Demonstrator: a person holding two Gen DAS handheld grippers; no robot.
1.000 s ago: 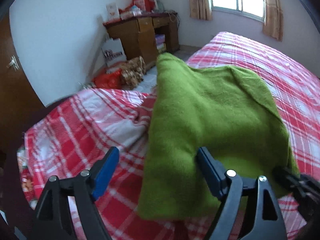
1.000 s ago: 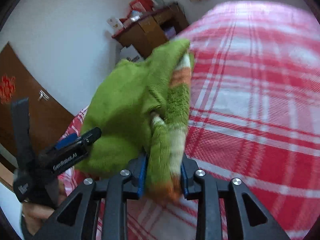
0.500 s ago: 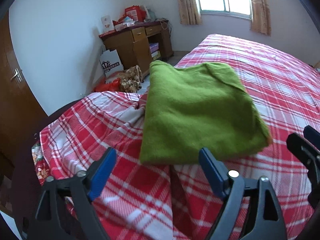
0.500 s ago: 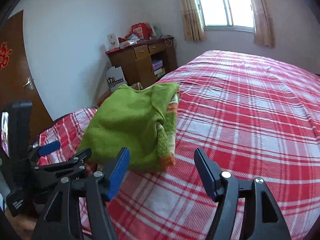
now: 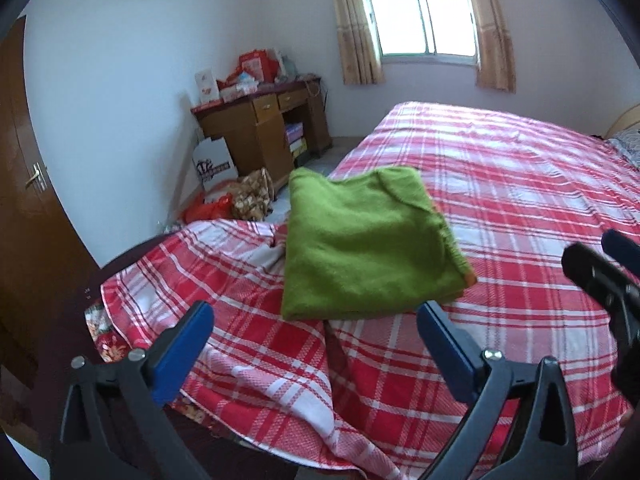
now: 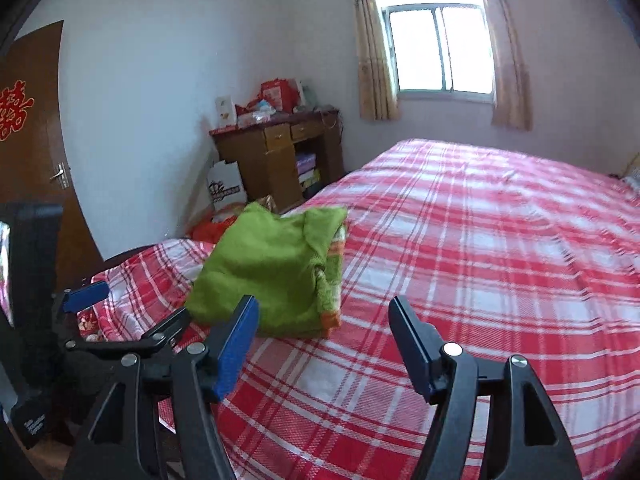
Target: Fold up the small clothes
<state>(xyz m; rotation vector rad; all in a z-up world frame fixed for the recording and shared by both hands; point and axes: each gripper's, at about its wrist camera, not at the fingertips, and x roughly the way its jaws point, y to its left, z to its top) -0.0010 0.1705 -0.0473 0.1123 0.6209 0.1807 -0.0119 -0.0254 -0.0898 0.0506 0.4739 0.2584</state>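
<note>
I see a bed (image 5: pixel 520 184) under a red and white plaid sheet that fills most of the room, its near left corner rumpled and hanging over the edge. The folded green garment (image 5: pixel 368 248) lies on that near left part of the sheet, with an orange and white striped edge showing on its right side. My left gripper (image 5: pixel 312 344) hovers just short of it, jaws spread wide and holding nothing. My right gripper (image 6: pixel 320 344) is likewise wide open and empty, near the garment's right edge. Far left, a wooden desk (image 6: pixel 280 152) piled with red packages stands against the white wall; a curtained window (image 6: pixel 440 52) is beyond it, a brown door (image 5: pixel 28 208) at left.
</note>
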